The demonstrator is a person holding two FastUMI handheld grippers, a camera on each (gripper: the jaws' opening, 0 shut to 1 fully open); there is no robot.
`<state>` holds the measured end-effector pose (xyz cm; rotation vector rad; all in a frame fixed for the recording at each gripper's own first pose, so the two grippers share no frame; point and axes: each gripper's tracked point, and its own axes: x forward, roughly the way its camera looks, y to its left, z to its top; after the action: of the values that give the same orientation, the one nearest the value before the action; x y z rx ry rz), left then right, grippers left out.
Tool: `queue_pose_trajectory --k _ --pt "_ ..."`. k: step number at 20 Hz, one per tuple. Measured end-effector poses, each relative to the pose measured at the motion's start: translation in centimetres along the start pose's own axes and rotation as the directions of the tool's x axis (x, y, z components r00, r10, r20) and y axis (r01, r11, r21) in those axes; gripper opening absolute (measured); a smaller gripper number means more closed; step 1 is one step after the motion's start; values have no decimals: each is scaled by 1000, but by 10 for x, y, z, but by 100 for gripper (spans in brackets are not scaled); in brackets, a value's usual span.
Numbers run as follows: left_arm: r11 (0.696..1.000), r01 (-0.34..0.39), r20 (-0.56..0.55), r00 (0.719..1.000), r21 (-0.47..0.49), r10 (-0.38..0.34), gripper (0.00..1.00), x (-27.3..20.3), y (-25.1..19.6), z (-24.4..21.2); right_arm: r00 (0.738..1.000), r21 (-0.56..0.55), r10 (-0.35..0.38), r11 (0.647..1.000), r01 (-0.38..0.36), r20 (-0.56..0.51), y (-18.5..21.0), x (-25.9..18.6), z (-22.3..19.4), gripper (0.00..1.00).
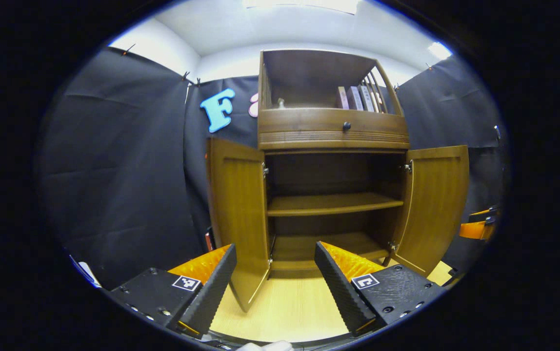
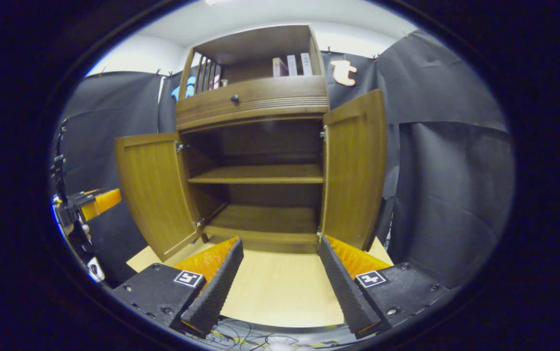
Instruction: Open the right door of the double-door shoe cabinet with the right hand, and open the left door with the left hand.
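Left gripper [image 1: 275, 273]: fingers [image 1: 211, 287] spread wide, grasping nothing, touching nothing, hovering above the pale tabletop [image 1: 285, 312] just in front of the shoe cabinet [image 1: 333, 131]. Right gripper [image 2: 280, 273]: fingers [image 2: 343, 287] likewise released and wide apart, empty, hanging over the same tabletop near its front edge, with loose cables [image 2: 241, 336] visible below that edge.

Shoe cabinet standing at the back of the tabletop, both doors swung open. Left door [image 1: 238, 214] opened outward past square, its lower corner reaching forward over the tabletop, close beside the left gripper's own left finger in the left gripper view, contact impossible to tell. Right door [image 2: 355, 170] opened out to the right edge of the tabletop, just behind the right gripper's right finger, apart from it. Inside, a middle shelf [image 1: 333, 204] and a bottom shelf [image 1: 329, 246], both bare wood. Above the doors, a drawer with a dark round knob [image 1: 346, 126], and over that an open compartment holding several upright books [image 1: 358, 98] against its slatted right side.

Black cloth walls [image 1: 129, 170] round the booth, white ceiling overhead.

Both grippers levelled and aimed straight at the cabinet, left one facing the left half, right one facing the right half; seen from the right gripper view, the left gripper far off at the left edge, held in a hand [image 2: 82, 229].
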<state>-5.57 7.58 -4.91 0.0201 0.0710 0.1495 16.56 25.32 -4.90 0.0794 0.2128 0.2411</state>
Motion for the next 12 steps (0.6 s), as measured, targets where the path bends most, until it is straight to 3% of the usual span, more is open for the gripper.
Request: queue_pose_trajectory --k 2,6,12 --pt "1000 20 -16 1000 -14 -21 100 -5 -34 0 999 2 -22 1000 22 41 -17 -8 14 99" --pt "996 63 -60 996 -56 -66 96 -12 -85 -2 996 12 -57 998 57 74 -47 -19 24 99" --pt "999 44 -90 995 -21 -46 96 -22 -110 -13 998 24 -46 999 45 53 -64 -21 17 99"
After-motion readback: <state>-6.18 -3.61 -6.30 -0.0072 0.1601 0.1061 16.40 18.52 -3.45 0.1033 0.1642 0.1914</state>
